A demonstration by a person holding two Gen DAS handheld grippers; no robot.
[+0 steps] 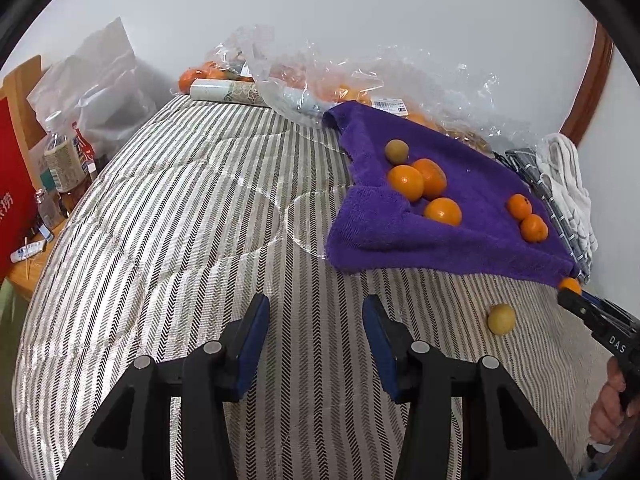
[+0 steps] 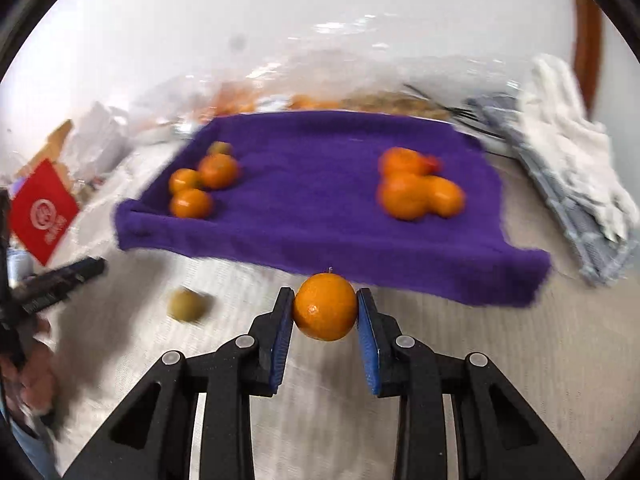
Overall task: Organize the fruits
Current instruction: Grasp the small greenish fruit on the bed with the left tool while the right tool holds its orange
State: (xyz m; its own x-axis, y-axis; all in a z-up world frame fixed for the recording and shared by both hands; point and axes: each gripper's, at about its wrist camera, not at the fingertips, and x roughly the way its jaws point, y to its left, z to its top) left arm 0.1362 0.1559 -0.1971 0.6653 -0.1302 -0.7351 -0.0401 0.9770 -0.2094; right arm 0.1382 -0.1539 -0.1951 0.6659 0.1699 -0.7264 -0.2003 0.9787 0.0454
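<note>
— Gripping what, exactly, is the right gripper (image 2: 325, 307)?

— A small orange (image 2: 325, 306), clamped between its blue fingers (image 2: 281, 336), held above the striped bedcover (image 2: 480, 360) just in front of the purple towel's (image 2: 320, 208) near edge.

— And the left gripper (image 1: 316, 344)?

— Its fingers stand apart with nothing between them, hovering over the bedcover, left of the towel.

— Where are the other fruits?

— On the towel: three oranges (image 1: 424, 188) and a greenish fruit (image 1: 396, 151) grouped at the left, more oranges (image 1: 527, 217) at the right; the right view is blurred. One yellowish fruit (image 1: 501, 319) lies on the bedcover, apart from the towel. Clear plastic bags (image 1: 360, 80) holding more oranges sit behind the towel.
</note>
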